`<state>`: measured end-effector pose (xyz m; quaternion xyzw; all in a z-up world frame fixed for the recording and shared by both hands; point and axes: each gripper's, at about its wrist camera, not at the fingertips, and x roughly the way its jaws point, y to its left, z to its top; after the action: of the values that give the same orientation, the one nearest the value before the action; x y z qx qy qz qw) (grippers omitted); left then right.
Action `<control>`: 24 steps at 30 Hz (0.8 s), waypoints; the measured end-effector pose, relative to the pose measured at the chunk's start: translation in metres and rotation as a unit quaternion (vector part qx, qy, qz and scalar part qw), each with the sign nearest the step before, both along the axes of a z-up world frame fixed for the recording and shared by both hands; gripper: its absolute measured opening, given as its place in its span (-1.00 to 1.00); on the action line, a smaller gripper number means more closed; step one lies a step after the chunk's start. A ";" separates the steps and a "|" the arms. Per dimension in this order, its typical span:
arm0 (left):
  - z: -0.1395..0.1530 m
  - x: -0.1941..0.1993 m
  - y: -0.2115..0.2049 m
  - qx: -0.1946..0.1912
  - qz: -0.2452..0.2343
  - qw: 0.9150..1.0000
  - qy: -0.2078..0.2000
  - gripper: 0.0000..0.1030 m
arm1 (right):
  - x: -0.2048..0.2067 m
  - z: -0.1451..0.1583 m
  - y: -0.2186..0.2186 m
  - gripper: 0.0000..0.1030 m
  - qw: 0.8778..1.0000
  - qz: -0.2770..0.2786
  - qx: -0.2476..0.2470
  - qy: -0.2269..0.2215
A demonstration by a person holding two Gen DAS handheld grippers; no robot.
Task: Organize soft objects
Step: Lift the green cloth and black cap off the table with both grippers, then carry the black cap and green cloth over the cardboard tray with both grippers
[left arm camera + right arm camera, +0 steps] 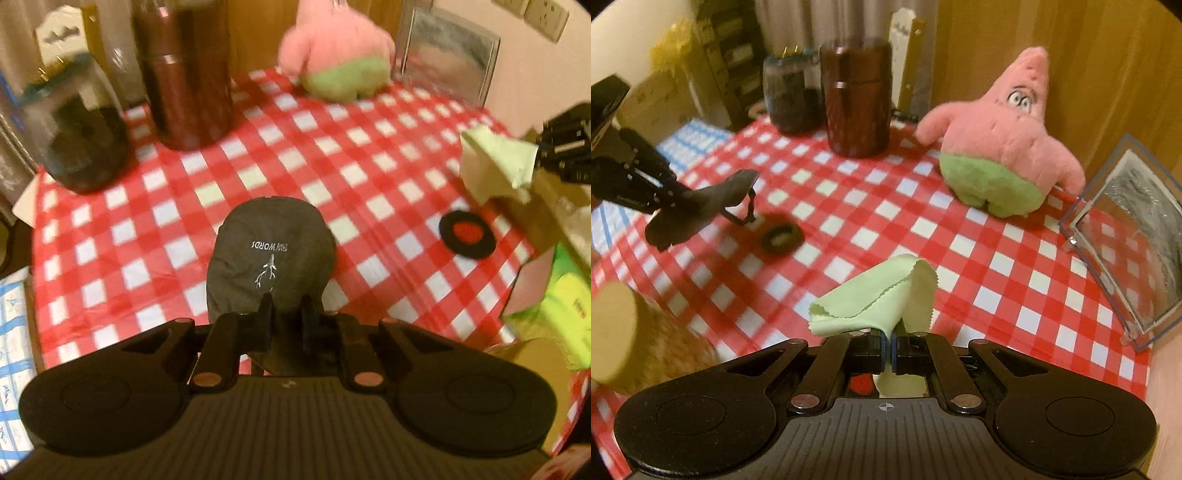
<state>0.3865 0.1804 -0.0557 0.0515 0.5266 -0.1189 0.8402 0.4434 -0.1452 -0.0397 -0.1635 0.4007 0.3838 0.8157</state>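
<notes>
My left gripper (286,310) is shut on a dark grey soft pouch (271,254) with white print, held above the red-checked tablecloth (177,206). In the right wrist view that gripper (670,201) and the pouch (698,210) hang at the left. My right gripper (889,338) is shut on a pale green cloth (882,295), also seen at the right in the left wrist view (495,162). A pink and green star plush (1001,147) stands at the back of the table, also in the left wrist view (340,51).
A dark red canister (858,99) and a glass jar (788,96) stand at the back. A clear plastic box (1130,240) leans at the right. A black ring (781,234) lies on the tablecloth. A cardboard box (554,206) is at the table's right edge.
</notes>
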 end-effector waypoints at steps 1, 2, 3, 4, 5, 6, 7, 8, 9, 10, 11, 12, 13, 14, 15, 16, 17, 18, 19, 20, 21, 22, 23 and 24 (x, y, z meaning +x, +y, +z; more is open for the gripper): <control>0.008 -0.002 0.001 -0.001 0.004 1.000 -0.007 -0.76 | -0.001 0.005 -0.001 -0.94 1.000 -0.004 0.007 0.002; 0.018 -0.005 0.000 -0.001 0.007 1.000 -0.014 -0.76 | -0.005 0.012 -0.003 -0.94 1.000 -0.011 0.015 0.003; 0.026 -0.007 -0.001 0.000 0.009 1.000 -0.021 -0.76 | -0.008 0.017 -0.004 -0.94 1.000 -0.016 0.021 0.004; 0.033 -0.009 -0.004 0.000 0.010 1.000 -0.027 -0.76 | -0.012 0.023 -0.006 -0.94 0.999 -0.021 0.026 0.004; 0.041 -0.012 -0.006 -0.002 0.011 0.999 -0.032 -0.76 | -0.016 0.029 -0.006 -0.94 0.999 -0.025 0.031 0.004; 0.049 -0.016 -0.008 -0.004 0.012 0.999 -0.038 -0.76 | -0.021 0.036 -0.008 -0.94 0.999 -0.030 0.035 0.003; 0.058 -0.019 -0.011 -0.008 0.014 0.999 -0.044 -0.77 | -0.026 0.042 -0.010 -0.94 0.999 -0.034 0.038 0.003; 0.065 -0.023 -0.013 -0.011 0.015 0.999 -0.049 -0.77 | -0.033 0.050 -0.013 -0.94 0.998 -0.040 0.043 0.001; 0.073 -0.026 -0.016 -0.015 0.016 0.998 -0.055 -0.77 | -0.040 0.056 -0.016 -0.94 0.998 -0.044 0.049 0.001; 0.081 -0.030 -0.018 -0.019 0.018 0.998 -0.062 -0.76 | -0.045 0.062 -0.020 -0.94 0.997 -0.048 0.054 0.001; 0.090 -0.035 -0.022 -0.023 0.020 0.997 -0.069 -0.76 | -0.053 0.068 -0.024 -0.94 0.997 -0.052 0.061 0.002; 0.099 -0.040 -0.026 -0.026 0.021 0.997 -0.075 -0.76 | -0.061 0.074 -0.028 -0.94 0.996 -0.056 0.068 0.001; 0.108 -0.046 -0.030 -0.030 0.022 0.996 -0.083 -0.76 | -0.070 0.079 -0.032 -0.94 0.996 -0.060 0.072 0.000; 0.116 -0.051 -0.034 -0.035 0.023 0.995 -0.089 -0.76 | -0.078 0.083 -0.036 -0.94 0.995 -0.067 0.076 -0.001; 0.124 -0.058 -0.039 -0.042 0.024 0.994 -0.095 -0.76 | -0.087 0.088 -0.042 -0.94 0.994 -0.075 0.081 -0.002; 0.132 -0.064 -0.044 -0.047 0.025 0.993 -0.101 -0.76 | -0.095 0.092 -0.048 -0.94 0.993 -0.083 0.088 -0.002; 0.140 -0.071 -0.049 -0.051 0.027 0.993 -0.108 -0.77 | -0.105 0.096 -0.054 -0.94 0.991 -0.093 0.095 0.000; 0.148 -0.077 -0.055 -0.056 0.027 0.992 -0.113 -0.77 | -0.113 0.098 -0.059 -0.94 0.990 -0.099 0.099 0.001; 0.154 -0.084 -0.061 -0.061 0.027 0.991 -0.118 -0.77 | -0.123 0.101 -0.065 -0.94 0.989 -0.105 0.104 0.000; 0.159 -0.091 -0.067 -0.067 0.027 0.990 -0.123 -0.77 | -0.132 0.104 -0.070 -0.94 0.988 -0.108 0.107 -0.002; 0.164 -0.099 -0.074 -0.070 0.026 0.989 -0.127 -0.77 | -0.143 0.106 -0.076 -0.94 0.987 -0.113 0.110 -0.004; 0.169 -0.107 -0.081 -0.075 0.024 0.988 -0.131 -0.77 | -0.151 0.108 -0.082 -0.94 0.987 -0.118 0.112 -0.007; 0.173 -0.115 -0.088 -0.083 0.023 0.987 -0.133 -0.76 | -0.162 0.111 -0.088 -0.94 0.986 -0.124 0.115 -0.011; 0.177 -0.124 -0.095 -0.092 0.021 0.986 -0.136 -0.76 | -0.171 0.113 -0.095 -0.94 0.985 -0.129 0.118 -0.013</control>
<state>0.2624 0.0851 0.1210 -0.0217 0.3948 -0.1412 0.9076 0.2721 -0.2398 0.0731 -0.0183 0.3596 0.3176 0.8772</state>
